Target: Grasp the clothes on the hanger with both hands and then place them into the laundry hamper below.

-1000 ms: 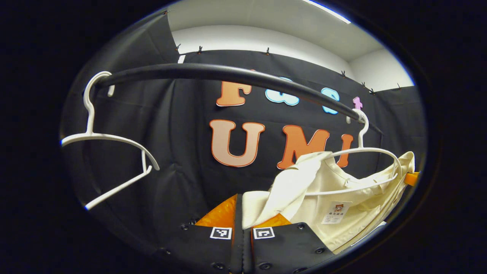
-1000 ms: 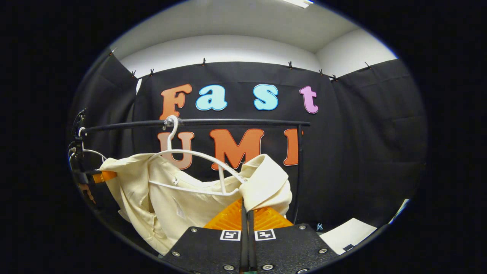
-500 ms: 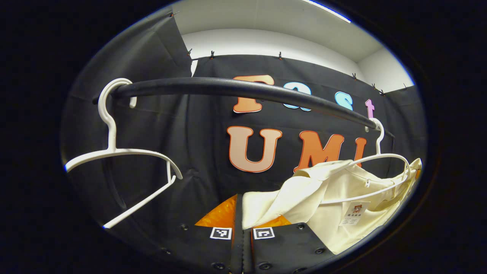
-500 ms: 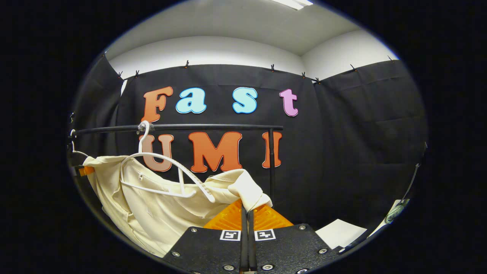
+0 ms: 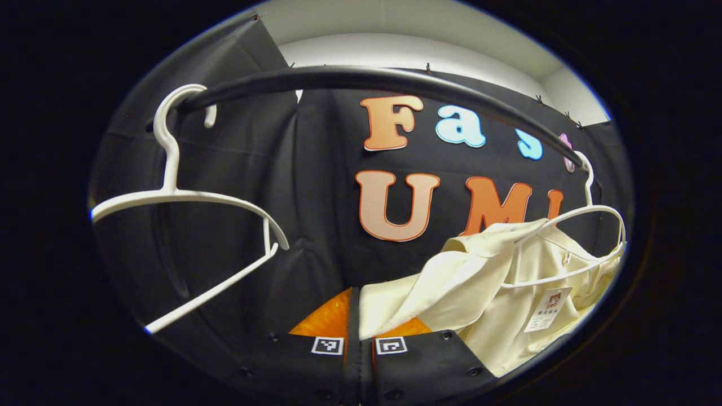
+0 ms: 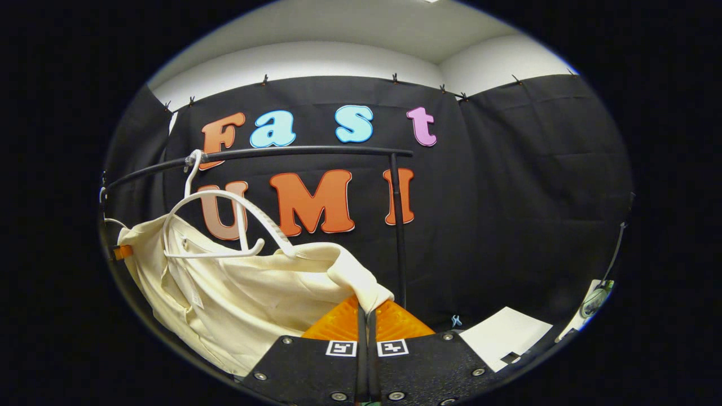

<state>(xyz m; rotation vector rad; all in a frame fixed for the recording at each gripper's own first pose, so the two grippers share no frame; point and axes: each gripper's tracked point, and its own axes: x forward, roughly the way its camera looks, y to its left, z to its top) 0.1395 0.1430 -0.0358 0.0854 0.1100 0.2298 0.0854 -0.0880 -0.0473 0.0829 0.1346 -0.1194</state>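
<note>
Cream shirt sags below the black rail, half off its white hanger. Left claw is closed on one corner of it, right claw closed on the other. An empty hanger hangs from the rail's far-left end.

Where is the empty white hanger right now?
In the left gripper view, the empty hanger hangs at the left end of the black rail, far from the cream shirt at the right end.
</note>
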